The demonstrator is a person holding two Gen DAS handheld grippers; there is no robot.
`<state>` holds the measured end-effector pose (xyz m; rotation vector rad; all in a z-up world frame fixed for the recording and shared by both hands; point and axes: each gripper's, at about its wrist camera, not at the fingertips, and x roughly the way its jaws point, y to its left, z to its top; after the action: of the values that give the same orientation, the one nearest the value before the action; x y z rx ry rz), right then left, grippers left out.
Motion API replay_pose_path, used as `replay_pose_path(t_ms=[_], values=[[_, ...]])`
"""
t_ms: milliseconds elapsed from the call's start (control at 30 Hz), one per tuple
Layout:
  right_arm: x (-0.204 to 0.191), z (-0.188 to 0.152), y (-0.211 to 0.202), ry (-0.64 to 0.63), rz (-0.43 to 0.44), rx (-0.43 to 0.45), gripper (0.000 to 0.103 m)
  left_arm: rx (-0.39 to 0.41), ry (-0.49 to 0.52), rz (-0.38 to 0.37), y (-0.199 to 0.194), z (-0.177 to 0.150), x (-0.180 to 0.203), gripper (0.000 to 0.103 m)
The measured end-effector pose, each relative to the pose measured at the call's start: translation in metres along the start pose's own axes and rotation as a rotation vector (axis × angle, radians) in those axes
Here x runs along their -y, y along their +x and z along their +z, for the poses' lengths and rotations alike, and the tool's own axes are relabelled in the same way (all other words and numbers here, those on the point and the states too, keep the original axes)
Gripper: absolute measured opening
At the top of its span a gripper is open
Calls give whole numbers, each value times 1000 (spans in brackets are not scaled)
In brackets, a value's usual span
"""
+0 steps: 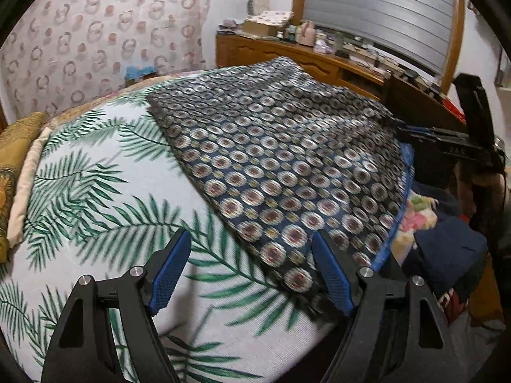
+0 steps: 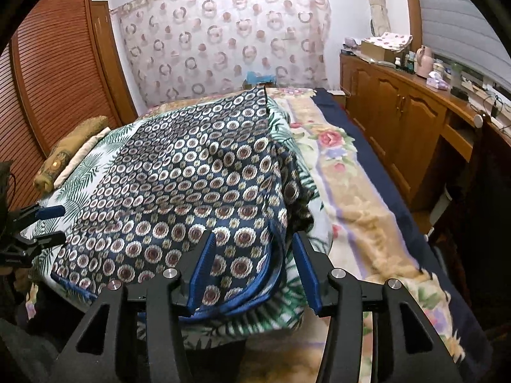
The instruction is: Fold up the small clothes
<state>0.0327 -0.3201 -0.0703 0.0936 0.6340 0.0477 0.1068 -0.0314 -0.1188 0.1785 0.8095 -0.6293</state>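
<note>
Patterned cloth [image 2: 179, 172] lies folded over near bed [image 1: 95, 166] edge, further folds left; left gripper [image 1: 252, 271] wide, empty; right gripper [image 2: 252, 274] half-open around hem, not pinching

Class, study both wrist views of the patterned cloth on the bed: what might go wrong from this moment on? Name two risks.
1. The right gripper stands open around the bunched, blue-trimmed corner of the patterned cloth; closing there may pinch several layers, or the palm-leaf sheet underneath.
2. The left gripper is open with nothing held; one finger overlaps the cloth's edge and may drag it and spoil the fold.
</note>
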Motion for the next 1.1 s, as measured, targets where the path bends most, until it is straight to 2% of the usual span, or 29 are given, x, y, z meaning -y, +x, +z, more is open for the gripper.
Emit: replay_pose_path(t_ms=[167, 467, 533, 633, 733, 767, 900, 1000, 1100], values=[[-3, 3, -3, -10, 3, 6, 52, -20, -4, -69, -2, -9, 6, 61], [-9, 2, -5, -28, 3, 26, 52, -47, 16, -95, -3, -25, 22, 58], [-10, 2, -7, -30, 2, 33, 52, -45, 18, -99, -5, -27, 25, 52], [-12, 2, -8, -36, -5, 43, 52, -44, 32, -104, -6, -28, 27, 38], [-15, 1, -12, -46, -14, 60, 52, -43, 42, -103, -7, -29, 31, 12], [-16, 1, -13, -50, -14, 64, 52, -37, 39, -98, -8, -28, 31, 7], [-20, -1, -19, -67, -6, 80, 53, 14, 11, -136, -19, -18, 29, 5], [-27, -2, -23, -91, 30, 84, 59, 57, 9, -151, -29, -7, 29, 4], [-40, -5, -23, -122, 69, 73, 60, 94, 1, -164, -36, 10, 27, 4]])
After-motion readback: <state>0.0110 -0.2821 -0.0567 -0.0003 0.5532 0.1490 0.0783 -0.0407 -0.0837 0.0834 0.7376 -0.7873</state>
